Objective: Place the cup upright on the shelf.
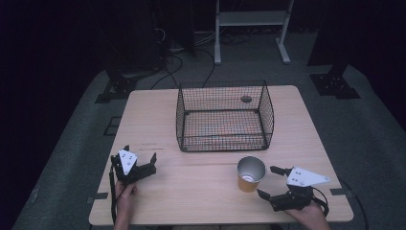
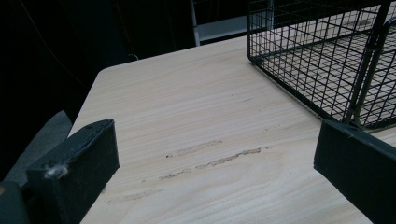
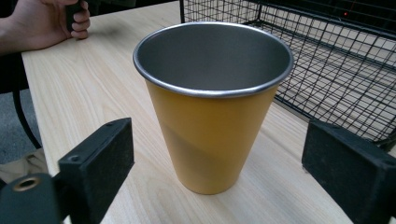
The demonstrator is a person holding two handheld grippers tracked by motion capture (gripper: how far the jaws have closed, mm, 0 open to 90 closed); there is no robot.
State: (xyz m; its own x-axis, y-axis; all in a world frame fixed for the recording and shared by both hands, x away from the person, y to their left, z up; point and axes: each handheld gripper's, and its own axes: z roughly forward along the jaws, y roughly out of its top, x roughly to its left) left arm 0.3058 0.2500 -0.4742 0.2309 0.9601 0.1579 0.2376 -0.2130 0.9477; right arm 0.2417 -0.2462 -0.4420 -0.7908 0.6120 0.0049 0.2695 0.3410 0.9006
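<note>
An orange cup [image 1: 250, 174] with a bare metal inside is seen standing upright on the wooden counter [image 1: 191, 191], just in front of the near right corner of a black wire basket [image 1: 224, 116]. In the right gripper view the cup [image 3: 212, 112] is framed between the two black jaws of the right tool [image 3: 217, 168], which are spread wide; neither jaw is seen touching it, and the cup sits a little ahead of them. In the high view the right tool [image 1: 273, 181] is held low at the counter's near right edge by a hand [image 1: 311, 218], its open jaws turned toward the cup from the right.

The left tool [image 1: 139, 160] is held at the near left part of the counter, well apart from the cup, and its jaws are also spread with nothing between them. In the left gripper view bare wood with a few pale scuff marks [image 2: 210, 158] is seen between the jaws of the left tool [image 2: 215, 158], and a corner of the basket [image 2: 327, 56] is seen at the upper right. A small dark object [image 1: 246, 99] is seen inside the basket near its far right side; what it is cannot be told.
</note>
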